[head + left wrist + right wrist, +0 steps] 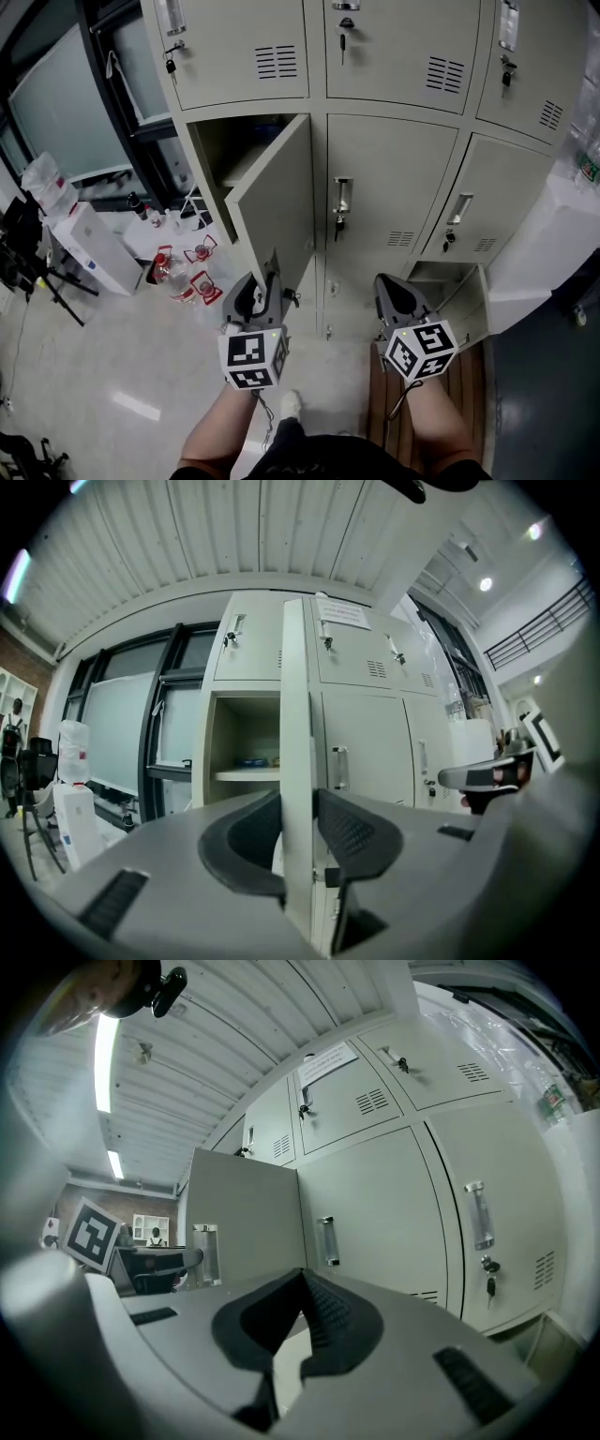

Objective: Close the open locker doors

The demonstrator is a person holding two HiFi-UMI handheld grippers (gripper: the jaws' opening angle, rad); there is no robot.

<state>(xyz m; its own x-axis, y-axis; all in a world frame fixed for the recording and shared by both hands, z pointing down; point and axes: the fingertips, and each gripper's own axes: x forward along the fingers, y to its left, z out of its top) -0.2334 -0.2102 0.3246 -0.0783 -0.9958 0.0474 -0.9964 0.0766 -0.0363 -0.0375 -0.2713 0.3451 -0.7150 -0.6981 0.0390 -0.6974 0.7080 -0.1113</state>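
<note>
The middle-row left locker door (274, 202) stands swung out from its open compartment (234, 150). My left gripper (269, 270) is shut on this door's lower free edge. In the left gripper view the door edge (295, 724) runs upright between the two dark pads (352, 834), which press on it from both sides. A shelf shows inside the compartment (246, 757). My right gripper (384, 283) hangs shut and empty in front of the closed middle locker (389, 187). In the right gripper view its jaws (302, 1283) meet, and the open door (246, 1213) is to the left.
A bottom-row locker (459, 305) at the right appears to stand open. Water bottles (183, 267) and a white box (94, 248) lie on the floor to the left. A wooden board (469, 384) lies under my right arm. Keys hang from several locks.
</note>
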